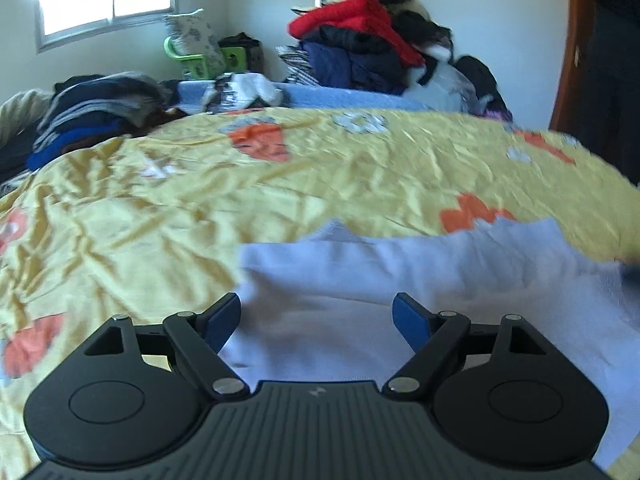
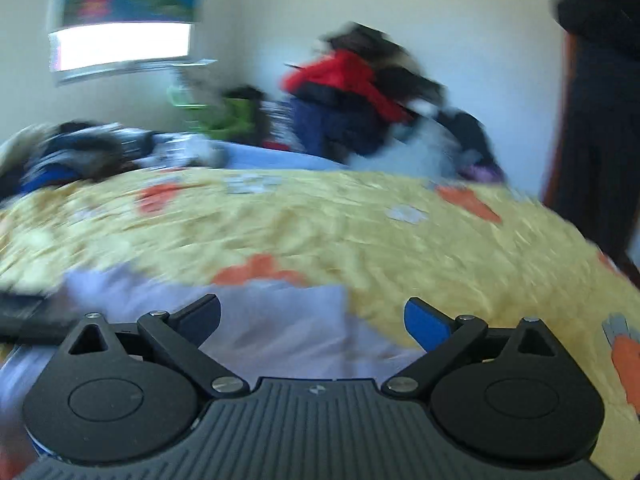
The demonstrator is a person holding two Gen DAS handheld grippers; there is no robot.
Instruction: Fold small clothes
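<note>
Lavender cloth (image 1: 420,292), a small pale garment, lies spread flat on the yellow bedspread (image 1: 168,200), directly under and ahead of the left gripper (image 1: 316,314). Its jaws stand wide apart with blue pads (image 1: 408,320) on either side of the fabric's near part; nothing is pinched between them, and the pads sit above the cloth rather than pressing on it. The garment's far edge is ragged and runs off toward the right side of the left wrist view.

In the right wrist view, which is smeared by motion, the same lavender cloth (image 2: 280,320) shows below and to the left of the right gripper (image 2: 312,316). Its jaws are spread very wide and hold nothing; the left finger hangs over the cloth, the right finger over bare bedspread (image 2: 400,232). A dark blurred shape at the far left edge cannot be made out.

Beyond the bedspread, printed with orange and grey patches, a folded stack of dark clothes (image 1: 92,112) sits at the far left. A tall heap of clothes with a red garment (image 1: 356,24) on top rises against the back wall, a green basket (image 1: 200,60) beside it under the window (image 1: 108,4). A person in dark clothing (image 1: 612,60) stands at the right by the wooden door frame.
</note>
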